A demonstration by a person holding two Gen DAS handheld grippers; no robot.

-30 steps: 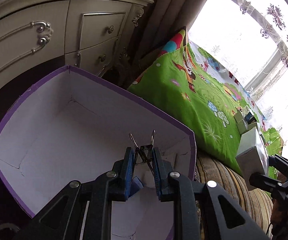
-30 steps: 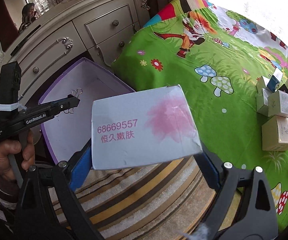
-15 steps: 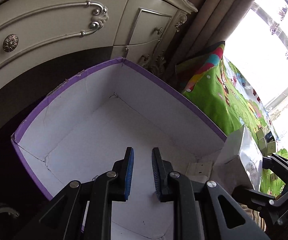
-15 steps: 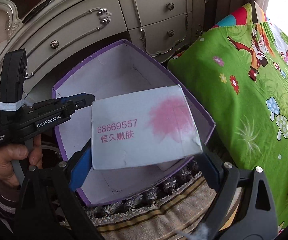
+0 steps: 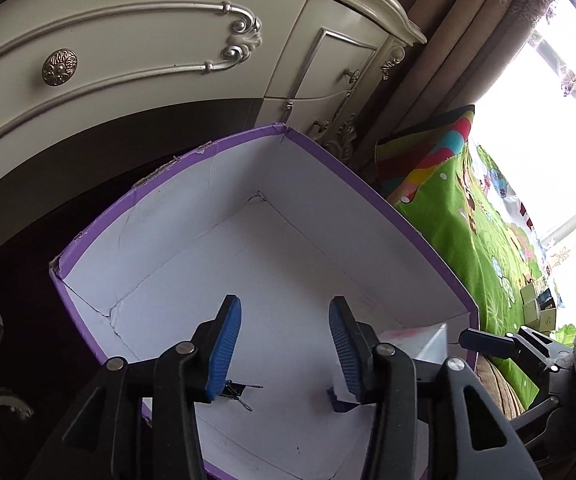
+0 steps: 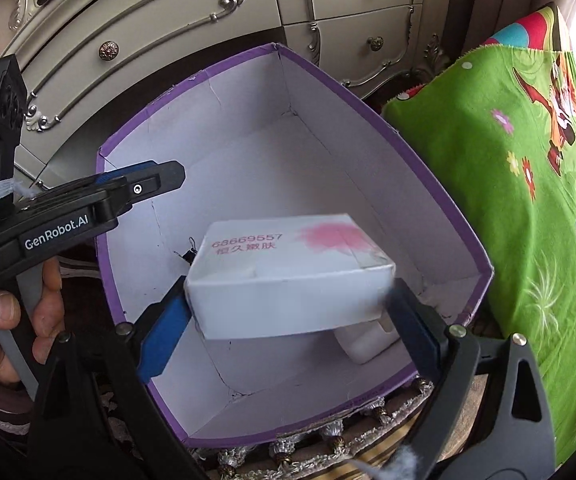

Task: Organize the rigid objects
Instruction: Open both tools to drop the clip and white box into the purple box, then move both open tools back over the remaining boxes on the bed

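A purple-rimmed white box (image 5: pixel 368 196) (image 6: pixel 420 152) stands open below both grippers. My left gripper (image 5: pixel 283 320) hangs over its floor with the jaws opening and nothing between them. A black binder clip (image 5: pixel 235 390) lies on the floor just under the left finger. In the right wrist view the clip (image 6: pixel 187 254) peeks out behind a white carton (image 6: pixel 288 276) with red digits and a pink blotch. My right gripper (image 6: pixel 290 312) is shut on that carton's two ends, low inside the box. The left gripper (image 6: pixel 163 180) reaches in from the left there. The carton's corner (image 5: pixel 428 340) shows at right.
A cream dresser (image 6: pixel 328 12) with silver handles stands close behind the box. A green cartoon-print bedspread (image 6: pixel 528 200) lies to the right, with several small cartons (image 5: pixel 536 308) far off. A small white object (image 6: pixel 364 344) rests on the box floor under the carton. A fringed striped cushion (image 6: pixel 328 452) borders the near rim.
The left gripper let go of the binder clip, which now lies on the box floor, and its jaws have spread. The right gripper carried the carton from beside the bed down into the box.
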